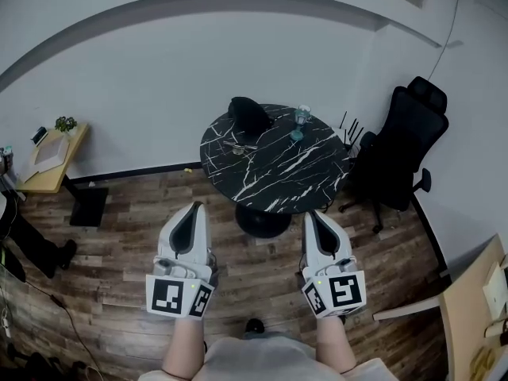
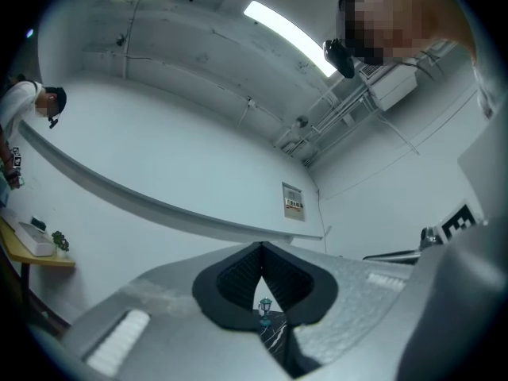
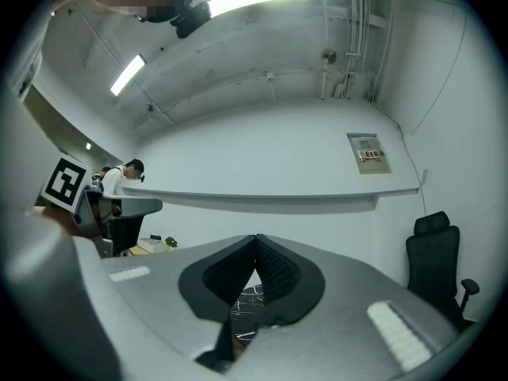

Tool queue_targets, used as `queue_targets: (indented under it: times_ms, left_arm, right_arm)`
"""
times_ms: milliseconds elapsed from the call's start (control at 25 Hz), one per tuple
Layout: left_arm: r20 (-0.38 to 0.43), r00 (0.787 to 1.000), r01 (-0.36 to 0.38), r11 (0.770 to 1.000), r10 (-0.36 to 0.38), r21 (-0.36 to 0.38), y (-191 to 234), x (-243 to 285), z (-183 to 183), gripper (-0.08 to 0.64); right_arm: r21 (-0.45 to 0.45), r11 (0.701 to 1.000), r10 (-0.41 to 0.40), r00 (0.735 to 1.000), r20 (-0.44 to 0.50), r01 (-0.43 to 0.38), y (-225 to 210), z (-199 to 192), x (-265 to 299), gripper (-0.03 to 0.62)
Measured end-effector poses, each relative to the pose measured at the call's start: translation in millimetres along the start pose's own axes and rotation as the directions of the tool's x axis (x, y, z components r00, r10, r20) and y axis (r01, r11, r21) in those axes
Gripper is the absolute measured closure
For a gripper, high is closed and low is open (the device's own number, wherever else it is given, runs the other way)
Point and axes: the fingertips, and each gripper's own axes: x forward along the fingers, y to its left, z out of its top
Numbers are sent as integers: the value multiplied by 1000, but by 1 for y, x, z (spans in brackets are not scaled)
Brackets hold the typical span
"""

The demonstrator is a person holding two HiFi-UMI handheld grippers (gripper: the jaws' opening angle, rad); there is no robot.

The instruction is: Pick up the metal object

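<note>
Head view: left gripper and right gripper are hovering closed and empty; arriving unopened risks shoving the metal object at ten o'clock on the desk.

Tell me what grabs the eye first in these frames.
The round black table with white marble veins dominates the middle of the head view, with a black office chair just to its right. In the foreground the left gripper and right gripper hang side by side over the wooden floor, both shut and empty, short of the table.
</note>
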Motion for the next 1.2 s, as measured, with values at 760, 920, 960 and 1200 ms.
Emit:
queue_targets:
  times_ms: [760,920,960,1200]
  left_arm:
    - [-27,999,-18,1000,18,-13,22,63,-38,555]
    - [-21,1000,-22,1000,22,-22,43,89,-43,555]
    - [-19,1000,-22,1000,22,-21,48,96,-44,555]
    - [-25,1000,-6,1000,6,-22,74,134,-53,555]
  right_arm:
    - [39,999,7,999,-32,-6,-38,-35,63,595]
    - [27,1000,7,1000,-29,-6,-40,-36,94,595]
    - [24,1000,5,1000,-28,-4,-42,-37,101,595]
    - [15,1000,-20,1000,-22,21,-53,-39,144,595]
